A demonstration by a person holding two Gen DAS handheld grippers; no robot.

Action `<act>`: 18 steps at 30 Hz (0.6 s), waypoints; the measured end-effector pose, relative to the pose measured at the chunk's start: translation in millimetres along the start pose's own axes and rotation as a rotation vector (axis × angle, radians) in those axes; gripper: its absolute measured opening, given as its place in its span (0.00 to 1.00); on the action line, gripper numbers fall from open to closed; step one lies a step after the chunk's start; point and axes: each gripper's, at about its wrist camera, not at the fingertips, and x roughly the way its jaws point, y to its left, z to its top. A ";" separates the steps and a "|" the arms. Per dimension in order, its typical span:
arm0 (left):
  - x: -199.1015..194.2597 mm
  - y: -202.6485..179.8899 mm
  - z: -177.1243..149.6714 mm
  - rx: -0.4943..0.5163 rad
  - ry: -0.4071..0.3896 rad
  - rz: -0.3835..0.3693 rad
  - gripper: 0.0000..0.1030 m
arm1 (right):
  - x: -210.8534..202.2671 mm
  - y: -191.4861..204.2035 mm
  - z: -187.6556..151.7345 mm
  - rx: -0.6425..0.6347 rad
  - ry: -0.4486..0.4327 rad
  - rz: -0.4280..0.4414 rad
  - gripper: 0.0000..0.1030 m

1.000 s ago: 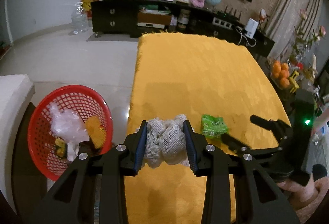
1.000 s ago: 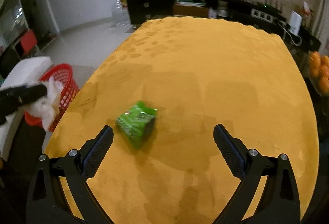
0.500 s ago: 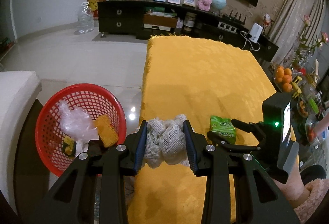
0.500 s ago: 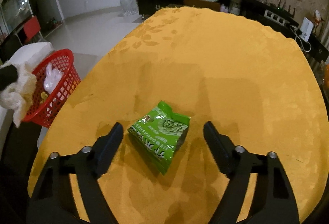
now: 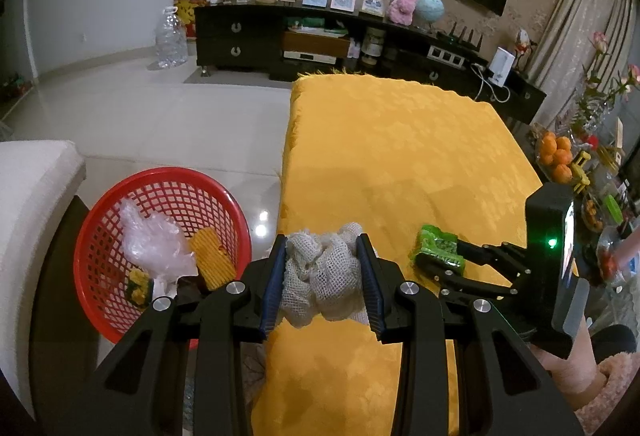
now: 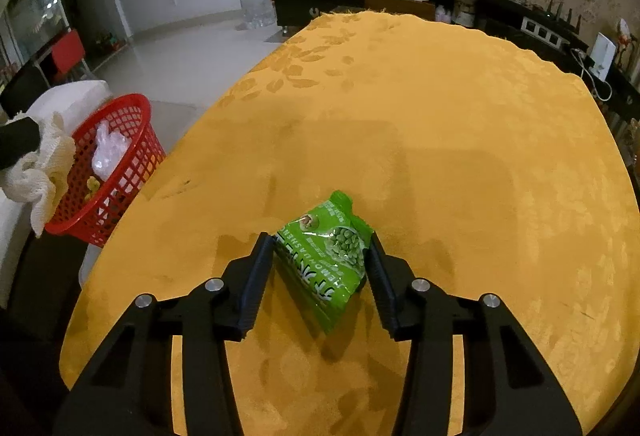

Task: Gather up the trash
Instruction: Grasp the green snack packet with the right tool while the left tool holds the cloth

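Observation:
My left gripper [image 5: 322,272] is shut on a crumpled white mesh cloth [image 5: 320,274] and holds it above the table's left edge, just right of the red basket [image 5: 100,220]. The cloth also shows in the right wrist view [image 6: 44,168]. The basket [image 6: 136,116] holds clear plastic [image 5: 150,248] and a yellow packet [image 5: 210,256]. My right gripper [image 6: 320,260] has its jaws around a green snack packet [image 6: 330,256] lying on the yellow tablecloth [image 6: 440,124], with small gaps at both pads. That packet also shows in the left wrist view [image 5: 438,250].
A white sofa [image 5: 28,196] stands left of the basket. A dark TV cabinet [image 5: 320,40] runs along the far wall with a water bottle [image 5: 170,38] beside it. A bowl of oranges [image 5: 554,156] sits to the table's right.
My right gripper moved forward and narrowed its jaws around the green packet. My left gripper kept hold of the mesh cloth and shifted slightly, bringing the basket closer in view.

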 end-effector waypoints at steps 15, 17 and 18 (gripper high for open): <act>-12.2 10.8 8.5 -0.013 -0.054 0.045 0.32 | -37.9 1.3 13.1 0.039 -0.101 0.009 0.42; -16.3 14.1 10.4 -0.017 -0.069 0.060 0.32 | -42.0 0.9 15.4 0.042 -0.112 0.010 0.42; -18.1 15.6 11.6 -0.018 -0.076 0.066 0.32 | -44.3 0.7 16.6 0.045 -0.118 0.012 0.42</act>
